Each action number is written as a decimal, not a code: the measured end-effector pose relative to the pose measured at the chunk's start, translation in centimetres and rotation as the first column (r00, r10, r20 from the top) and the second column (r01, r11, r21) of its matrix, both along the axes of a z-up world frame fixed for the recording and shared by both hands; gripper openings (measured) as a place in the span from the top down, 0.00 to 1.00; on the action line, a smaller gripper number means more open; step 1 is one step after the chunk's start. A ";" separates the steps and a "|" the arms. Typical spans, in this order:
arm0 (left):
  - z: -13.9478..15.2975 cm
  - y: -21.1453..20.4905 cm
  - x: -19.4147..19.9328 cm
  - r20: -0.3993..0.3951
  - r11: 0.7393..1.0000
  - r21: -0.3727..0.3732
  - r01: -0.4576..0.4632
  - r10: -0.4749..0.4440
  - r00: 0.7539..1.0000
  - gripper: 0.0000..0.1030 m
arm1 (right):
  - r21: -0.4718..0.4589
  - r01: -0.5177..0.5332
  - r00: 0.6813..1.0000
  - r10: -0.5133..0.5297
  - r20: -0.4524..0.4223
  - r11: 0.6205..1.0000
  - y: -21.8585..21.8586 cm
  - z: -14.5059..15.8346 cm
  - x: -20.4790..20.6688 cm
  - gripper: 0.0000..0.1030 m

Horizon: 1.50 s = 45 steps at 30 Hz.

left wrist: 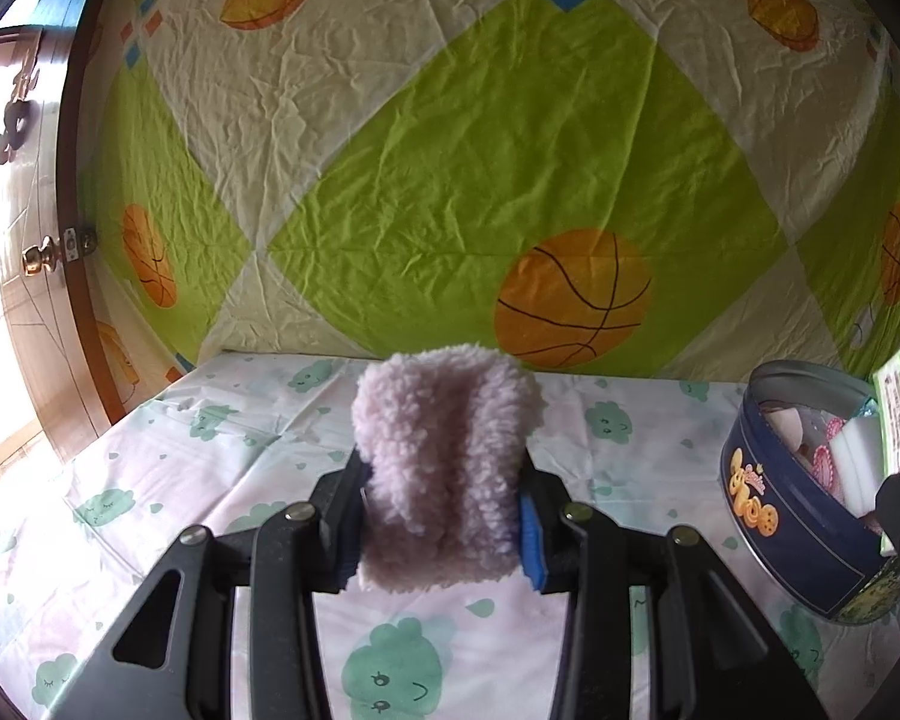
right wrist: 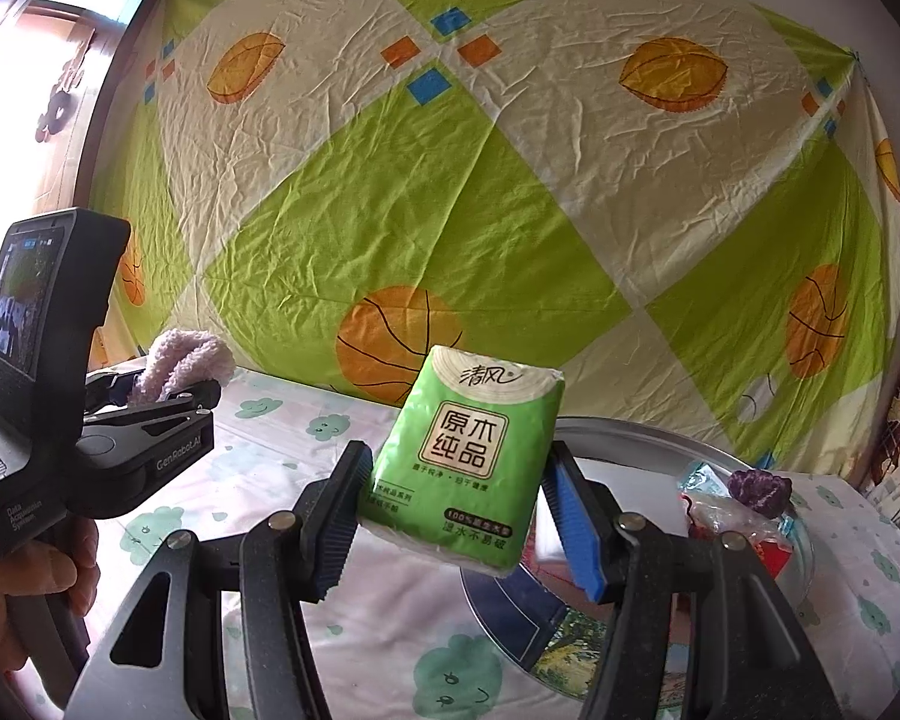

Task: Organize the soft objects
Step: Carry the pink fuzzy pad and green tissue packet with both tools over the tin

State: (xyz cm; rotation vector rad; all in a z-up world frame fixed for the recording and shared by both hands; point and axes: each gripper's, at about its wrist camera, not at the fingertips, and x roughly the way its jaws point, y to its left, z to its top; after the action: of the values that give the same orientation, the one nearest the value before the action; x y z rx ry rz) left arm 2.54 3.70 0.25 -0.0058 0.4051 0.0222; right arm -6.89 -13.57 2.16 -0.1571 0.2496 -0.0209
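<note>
Left gripper (left wrist: 444, 516) is squeezing a fluffy pale-lilac cloth (left wrist: 447, 456), bunched upright between its pads. Right gripper (right wrist: 456, 516) is clamping a green tissue pack (right wrist: 465, 462), tilted, above the tin (right wrist: 630, 438).

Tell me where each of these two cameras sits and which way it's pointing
Left wrist: sits on the left gripper, looking forward along its fingers over the table at the hanging sheet; the jaws pinch a fluffy pink cloth.
Right wrist: sits on the right gripper, facing the same way; the jaws clamp a green tissue pack; a hand shows at lower left.
Shared: the sheet, the cloth, the tissue pack, the round blue tin, and each sees the other gripper.
</note>
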 end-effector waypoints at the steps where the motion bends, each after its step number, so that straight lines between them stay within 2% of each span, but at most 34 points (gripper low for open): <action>1: 0.0 -0.2 -0.1 0.000 1.000 -0.003 0.002 -0.002 1.000 0.61 | 0.000 0.001 1.000 -0.001 0.000 1.000 -0.2 0.0 -0.1 0.41; 16: 0.1 -3.2 -1.8 -0.004 1.000 -0.013 0.023 -0.023 1.000 0.61 | -0.004 0.020 1.000 -0.020 0.014 1.000 -2.5 0.1 -1.9 0.41; 45: 0.4 -10.0 -4.1 -0.003 0.994 0.011 0.109 -0.109 0.994 0.61 | -0.024 0.084 0.995 -0.083 0.053 0.996 -7.8 0.5 -4.4 0.41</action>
State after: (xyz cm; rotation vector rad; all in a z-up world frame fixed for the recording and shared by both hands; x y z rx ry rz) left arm -1.57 -6.32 0.61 0.0275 0.4076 -0.0831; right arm -11.30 -21.39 2.66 -0.1722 0.2040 -0.1111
